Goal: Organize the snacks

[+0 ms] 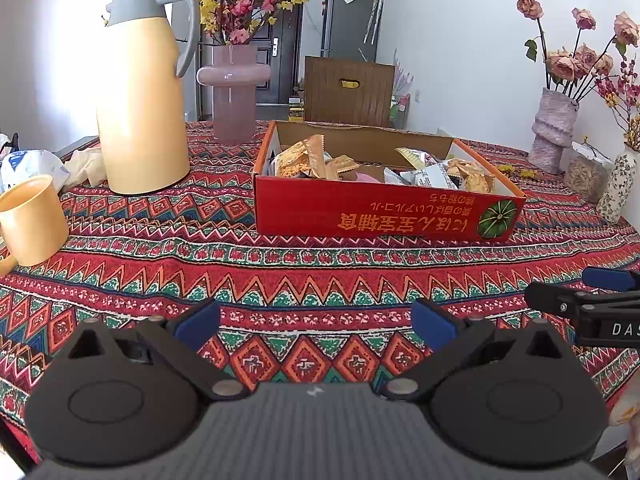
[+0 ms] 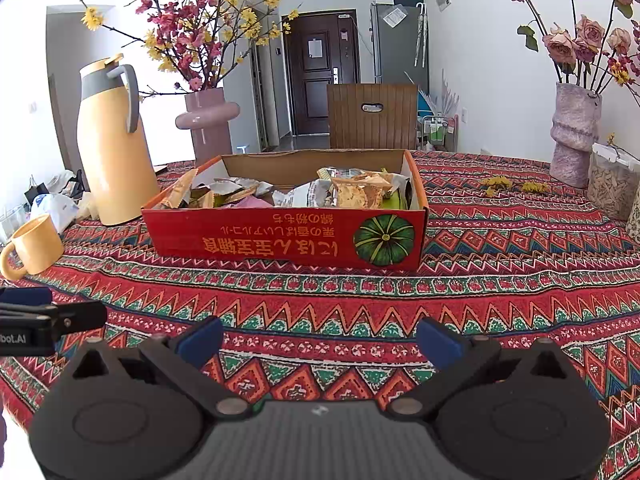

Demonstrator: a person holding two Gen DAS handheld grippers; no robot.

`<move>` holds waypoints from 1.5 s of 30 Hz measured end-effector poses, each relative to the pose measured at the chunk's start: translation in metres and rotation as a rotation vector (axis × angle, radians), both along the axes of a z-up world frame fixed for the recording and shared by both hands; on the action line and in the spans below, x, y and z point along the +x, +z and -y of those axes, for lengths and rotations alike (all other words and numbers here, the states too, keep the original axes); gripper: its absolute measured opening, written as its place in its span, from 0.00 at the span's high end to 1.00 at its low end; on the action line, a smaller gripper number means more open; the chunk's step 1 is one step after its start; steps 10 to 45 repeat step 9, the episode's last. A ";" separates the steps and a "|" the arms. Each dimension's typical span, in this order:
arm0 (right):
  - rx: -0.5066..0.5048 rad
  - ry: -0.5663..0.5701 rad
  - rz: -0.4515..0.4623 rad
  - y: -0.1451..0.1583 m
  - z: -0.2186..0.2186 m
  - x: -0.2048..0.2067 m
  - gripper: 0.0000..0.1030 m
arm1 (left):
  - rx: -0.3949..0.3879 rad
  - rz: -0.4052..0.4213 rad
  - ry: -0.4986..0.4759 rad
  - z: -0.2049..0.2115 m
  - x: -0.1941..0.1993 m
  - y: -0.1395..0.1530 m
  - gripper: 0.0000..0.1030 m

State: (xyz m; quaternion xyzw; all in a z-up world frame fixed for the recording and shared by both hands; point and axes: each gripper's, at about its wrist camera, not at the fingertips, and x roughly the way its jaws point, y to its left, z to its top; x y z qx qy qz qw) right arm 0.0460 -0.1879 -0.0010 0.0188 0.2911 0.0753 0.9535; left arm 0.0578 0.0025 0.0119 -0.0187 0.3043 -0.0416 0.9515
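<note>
Now | left tool: fingers spread wide, holding nothing, low over the worktop | right tool: likewise agape and empty, just beside the left one | red box: straight ahead of both tools, well apart, snacks piled inside | yellow jug: ahead-left | mug: far left

left tool fingers spread wide, empty; right tool likewise, level beside it.
</note>
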 end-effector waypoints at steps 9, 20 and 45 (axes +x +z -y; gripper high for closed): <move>0.000 0.001 -0.002 0.002 -0.001 -0.001 0.00 | 0.007 0.001 -0.016 0.000 0.001 -0.002 0.00; 0.000 0.001 -0.002 0.002 -0.001 -0.001 0.00 | 0.007 0.001 -0.016 0.000 0.001 -0.002 0.00; 0.000 0.001 -0.002 0.002 -0.001 -0.001 0.00 | 0.007 0.001 -0.016 0.000 0.001 -0.002 0.00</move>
